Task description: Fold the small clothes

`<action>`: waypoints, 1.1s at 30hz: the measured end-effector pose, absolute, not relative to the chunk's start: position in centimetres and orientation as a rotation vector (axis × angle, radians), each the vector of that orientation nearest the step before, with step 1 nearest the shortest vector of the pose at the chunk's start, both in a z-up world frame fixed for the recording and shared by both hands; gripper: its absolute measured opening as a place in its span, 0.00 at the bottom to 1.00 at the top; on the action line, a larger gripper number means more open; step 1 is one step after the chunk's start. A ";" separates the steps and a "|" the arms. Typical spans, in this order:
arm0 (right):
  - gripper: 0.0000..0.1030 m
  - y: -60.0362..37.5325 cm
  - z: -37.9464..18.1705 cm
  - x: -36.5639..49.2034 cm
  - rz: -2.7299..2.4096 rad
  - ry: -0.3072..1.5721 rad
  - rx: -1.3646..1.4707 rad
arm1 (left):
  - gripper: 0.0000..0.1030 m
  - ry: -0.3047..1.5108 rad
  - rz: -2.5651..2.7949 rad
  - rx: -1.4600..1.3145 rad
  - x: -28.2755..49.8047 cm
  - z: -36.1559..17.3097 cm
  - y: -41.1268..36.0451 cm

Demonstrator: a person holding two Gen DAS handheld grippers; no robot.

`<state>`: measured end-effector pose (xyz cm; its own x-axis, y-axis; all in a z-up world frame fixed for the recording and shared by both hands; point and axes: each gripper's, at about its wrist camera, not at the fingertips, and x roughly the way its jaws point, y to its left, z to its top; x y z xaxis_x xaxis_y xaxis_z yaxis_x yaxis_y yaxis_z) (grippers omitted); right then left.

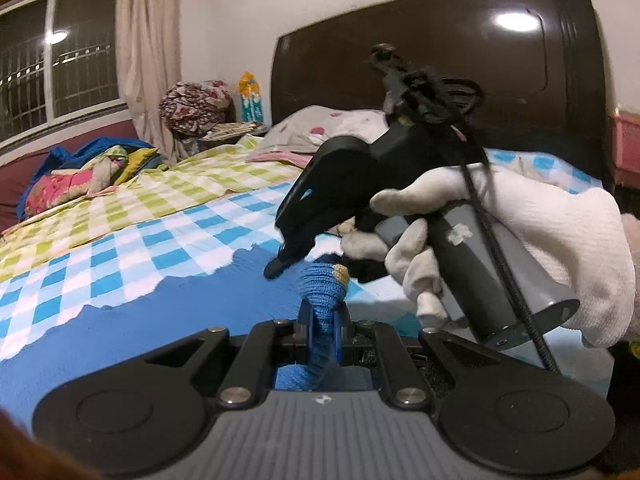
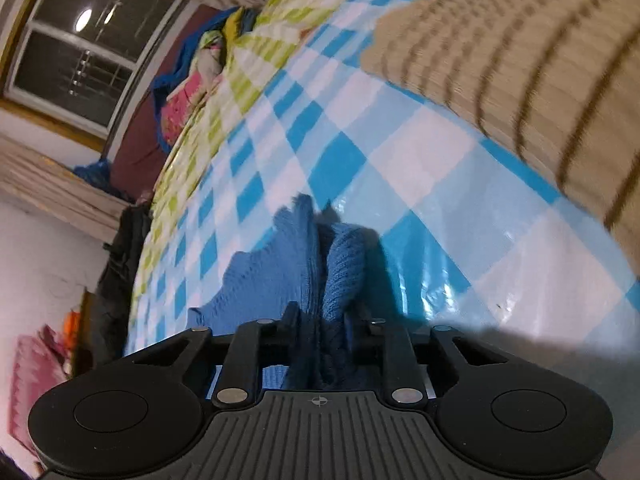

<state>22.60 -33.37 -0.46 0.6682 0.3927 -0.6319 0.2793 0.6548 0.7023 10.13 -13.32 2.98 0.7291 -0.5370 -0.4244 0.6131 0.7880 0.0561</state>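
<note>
A blue knit garment (image 1: 152, 320) lies spread over the checked bed sheet (image 1: 132, 248). My left gripper (image 1: 322, 322) is shut on a bunched fold of it, and the fold rises between the pads with a beige trim at its tip. A white-gloved hand (image 1: 540, 248) holds my right gripper (image 1: 280, 266), which points down at the garment's far edge just beyond the left one. In the right wrist view the right gripper (image 2: 324, 318) has a gathered ridge of the blue knit (image 2: 296, 256) pinched between its fingers.
A beige striped knit (image 2: 520, 60) lies on the sheet to the upper right. Pillows (image 1: 320, 128) and a dark headboard (image 1: 440, 60) stand at the far end. A heap of bright clothes (image 1: 80, 176) sits at the left edge, under a window (image 1: 52, 64).
</note>
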 end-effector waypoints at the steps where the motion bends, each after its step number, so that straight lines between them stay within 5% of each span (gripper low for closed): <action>1: 0.18 -33.1 0.2 22.5 0.082 0.850 0.876 | 0.16 0.402 -0.635 0.178 10.1 3.3 -12.8; 14: 0.16 -20.3 8.2 24.8 0.311 0.748 0.700 | 0.16 0.368 -0.458 -0.070 8.8 6.1 -0.3; 33: 0.16 0.1 2.5 26.4 0.445 0.956 0.303 | 0.16 0.548 -0.273 -0.157 7.7 1.4 10.5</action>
<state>26.36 0.13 2.47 0.4974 0.4918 -0.7147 -0.2300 0.8691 0.4380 7.72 10.47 1.40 0.8187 -0.2966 -0.4918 0.2134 0.9521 -0.2190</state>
